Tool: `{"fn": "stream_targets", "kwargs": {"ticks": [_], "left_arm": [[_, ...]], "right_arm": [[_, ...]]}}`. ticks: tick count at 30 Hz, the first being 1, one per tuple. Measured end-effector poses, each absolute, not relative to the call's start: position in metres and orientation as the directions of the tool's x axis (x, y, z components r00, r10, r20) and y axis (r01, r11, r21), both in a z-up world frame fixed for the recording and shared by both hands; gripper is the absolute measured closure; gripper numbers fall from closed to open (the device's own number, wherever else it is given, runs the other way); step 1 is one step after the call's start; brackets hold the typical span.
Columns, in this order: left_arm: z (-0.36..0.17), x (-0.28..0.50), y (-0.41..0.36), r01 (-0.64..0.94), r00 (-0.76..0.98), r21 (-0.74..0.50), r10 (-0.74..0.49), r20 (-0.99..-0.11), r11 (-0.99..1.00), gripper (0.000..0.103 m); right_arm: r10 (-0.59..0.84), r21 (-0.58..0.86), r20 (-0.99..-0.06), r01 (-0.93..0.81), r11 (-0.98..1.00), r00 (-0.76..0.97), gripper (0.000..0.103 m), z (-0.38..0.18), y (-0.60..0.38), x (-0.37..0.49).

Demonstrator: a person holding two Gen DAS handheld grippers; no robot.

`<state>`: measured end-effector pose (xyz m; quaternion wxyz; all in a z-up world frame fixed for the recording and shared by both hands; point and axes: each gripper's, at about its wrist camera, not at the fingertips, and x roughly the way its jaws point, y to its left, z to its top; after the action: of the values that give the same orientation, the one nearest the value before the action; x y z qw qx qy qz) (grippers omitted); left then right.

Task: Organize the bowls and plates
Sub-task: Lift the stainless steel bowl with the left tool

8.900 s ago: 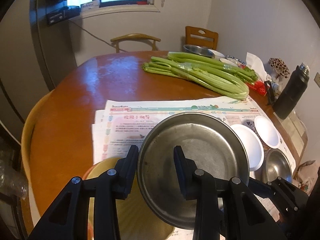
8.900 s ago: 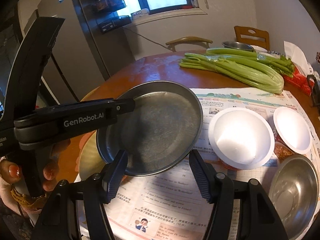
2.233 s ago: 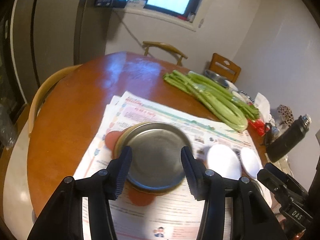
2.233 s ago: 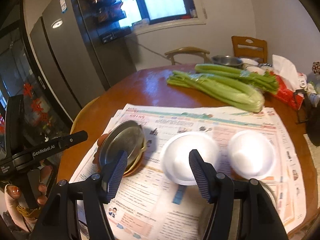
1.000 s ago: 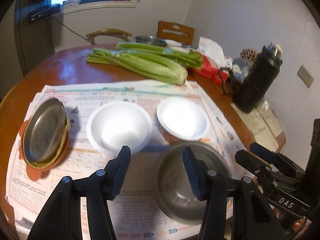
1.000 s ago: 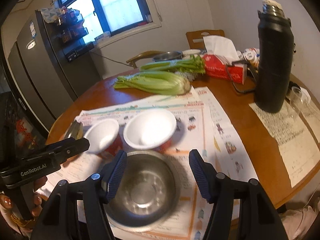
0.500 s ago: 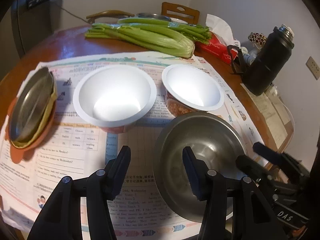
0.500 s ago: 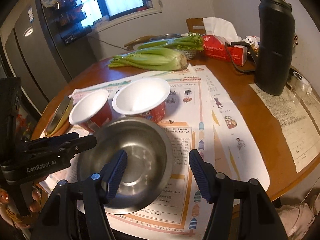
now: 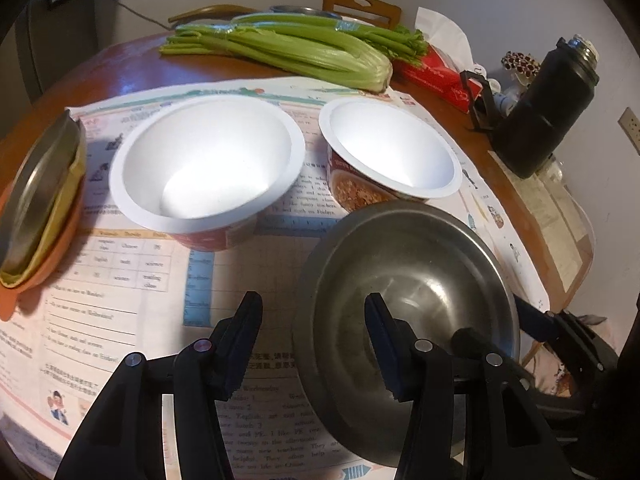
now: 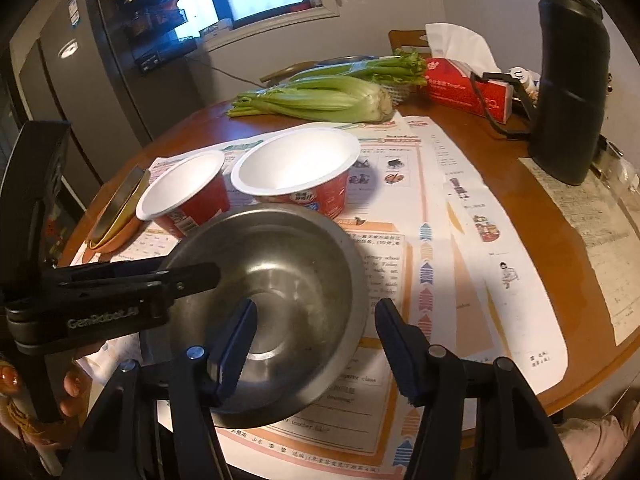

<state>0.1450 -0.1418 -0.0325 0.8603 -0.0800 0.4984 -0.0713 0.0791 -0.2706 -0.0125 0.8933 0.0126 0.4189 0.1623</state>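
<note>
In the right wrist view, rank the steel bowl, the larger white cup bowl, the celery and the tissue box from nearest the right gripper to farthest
1. Steel bowl, its rim between the right gripper's fingers.
2. Larger white cup bowl, just behind.
3. Celery, mid-table.
4. Tissue box, far right.

The stacked steel plate [image 9: 34,184] on yellow and orange dishes is cut off at the left edge. The tall black flask [image 10: 568,76] loses its top to the frame. Print on the newspaper [image 9: 120,280] is unreadable.

Home kitchen: fridge [image 10: 80,92], dining table [image 10: 532,208]
</note>
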Motion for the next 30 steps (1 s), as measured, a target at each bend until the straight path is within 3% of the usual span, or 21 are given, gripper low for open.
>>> {"fn": "stream_targets", "kwargs": {"ticks": [5,30], "left_arm": [[-0.037,0.147,-0.147,0.064,0.477,-0.235,-0.237,-0.847,0.970,0.068],[0.004,0.104,-0.120,0.036,0.551,-0.240,-0.220,-0.805,0.970,0.063]], "right_arm": [[0.297,0.138,-0.748,-0.299,0.944,0.594,0.044,-0.015,-0.263,0.077],[0.360,0.119,-0.697,-0.395,0.911,0.620,0.044,0.020,-0.233,0.048]]}}
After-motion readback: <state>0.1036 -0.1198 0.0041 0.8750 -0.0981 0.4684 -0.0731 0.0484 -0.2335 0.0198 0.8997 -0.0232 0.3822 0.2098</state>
